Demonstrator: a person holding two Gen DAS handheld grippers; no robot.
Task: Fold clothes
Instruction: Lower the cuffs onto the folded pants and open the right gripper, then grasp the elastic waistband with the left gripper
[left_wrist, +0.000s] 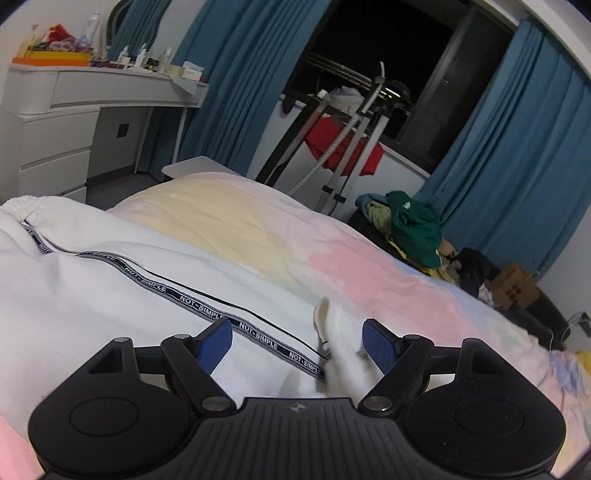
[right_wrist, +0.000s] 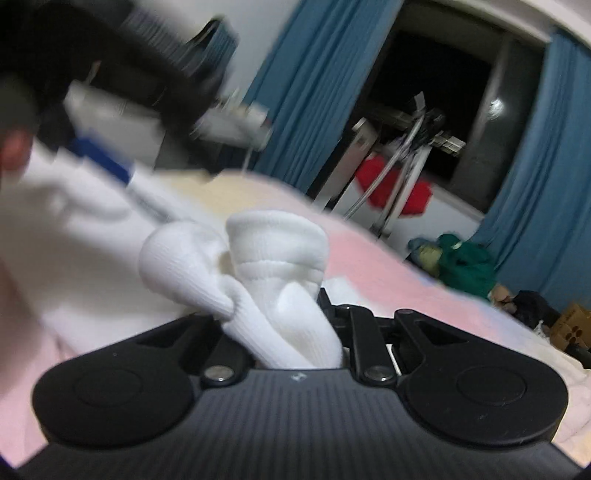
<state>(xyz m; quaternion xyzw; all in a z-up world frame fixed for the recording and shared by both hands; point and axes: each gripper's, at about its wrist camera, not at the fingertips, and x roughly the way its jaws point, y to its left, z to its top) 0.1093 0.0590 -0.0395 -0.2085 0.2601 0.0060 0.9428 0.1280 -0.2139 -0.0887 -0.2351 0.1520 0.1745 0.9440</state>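
Observation:
White trousers (left_wrist: 110, 280) with a black "NOT SIMPLE" tape stripe lie spread on the bed. My left gripper (left_wrist: 297, 341) hovers open over them, blue pads wide apart, with a ribbed cuff (left_wrist: 334, 325) rising between the fingers. In the right wrist view my right gripper (right_wrist: 286, 325) is shut on a bunched white ribbed cuff (right_wrist: 273, 254) of the same trousers, lifted above the bed; the cloth hides its fingertips. The left gripper (right_wrist: 107, 162) appears blurred at upper left, over the white cloth.
The bed has a pastel pink and yellow cover (left_wrist: 258, 229). A white dresser (left_wrist: 55, 122) stands at the left. A drying rack with a red garment (left_wrist: 343, 147) stands by the dark window and blue curtains. Piled clothes (left_wrist: 413, 229) and a cardboard box (left_wrist: 515, 288) sit at the right.

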